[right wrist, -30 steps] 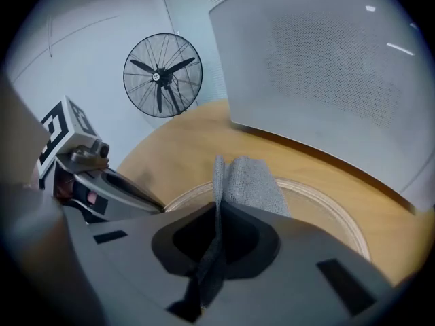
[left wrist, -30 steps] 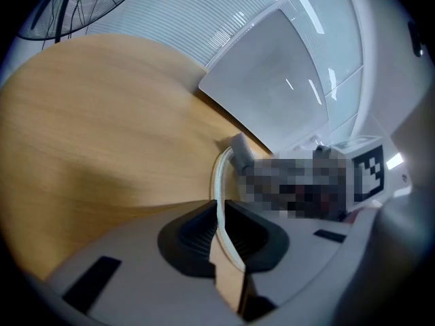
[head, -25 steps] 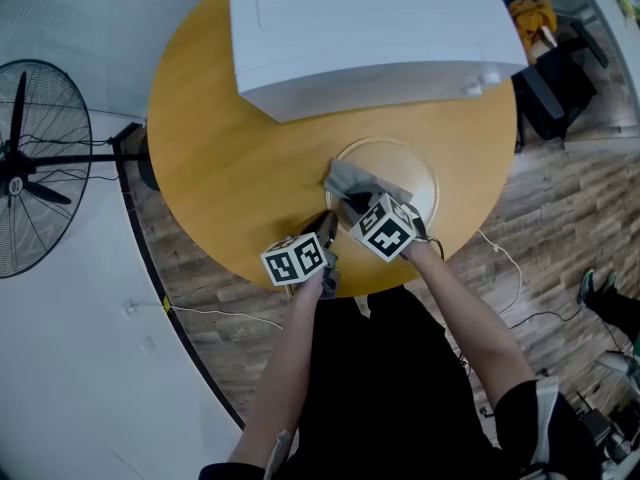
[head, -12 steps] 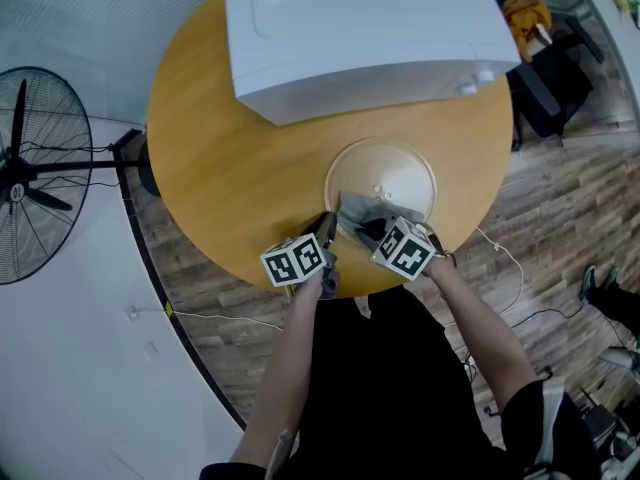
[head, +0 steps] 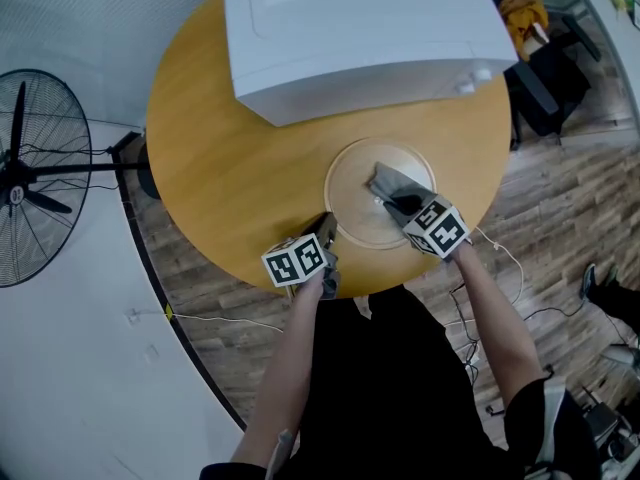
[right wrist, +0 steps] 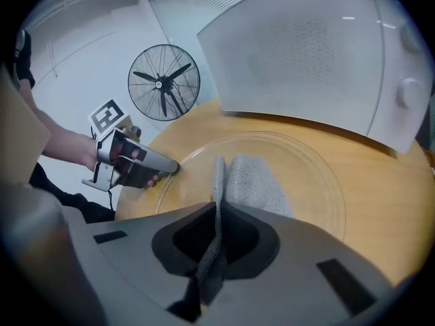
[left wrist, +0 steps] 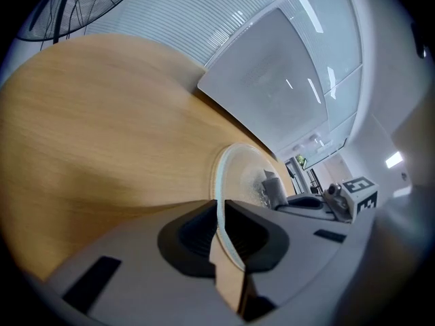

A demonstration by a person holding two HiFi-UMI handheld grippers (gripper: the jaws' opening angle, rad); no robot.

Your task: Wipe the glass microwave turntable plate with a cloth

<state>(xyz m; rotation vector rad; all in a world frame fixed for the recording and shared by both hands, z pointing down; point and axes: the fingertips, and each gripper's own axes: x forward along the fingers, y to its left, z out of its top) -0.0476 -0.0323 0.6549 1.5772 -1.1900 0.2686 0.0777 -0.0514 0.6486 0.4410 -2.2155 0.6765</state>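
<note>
The round glass turntable plate (head: 358, 190) lies flat on the wooden table in front of the white microwave (head: 360, 28). My left gripper (head: 327, 227) is shut on the plate's near left rim (left wrist: 220, 202). My right gripper (head: 403, 206) is shut on a grey cloth (head: 392, 182), which lies spread on the right half of the plate. In the right gripper view the cloth (right wrist: 250, 182) runs from between the jaws out over the glass (right wrist: 312, 175), and the left gripper (right wrist: 136, 165) shows at the plate's left edge.
The round wooden table (head: 220, 148) carries the microwave at its far side. A standing fan (head: 25, 168) is on the floor to the left. A cable (head: 505, 258) trails over the wooden floor on the right, near dark bags (head: 555, 78).
My right gripper has dragged the cloth from the plate's near left part across to its right side. The left gripper has kept its hold on the rim without moving.
</note>
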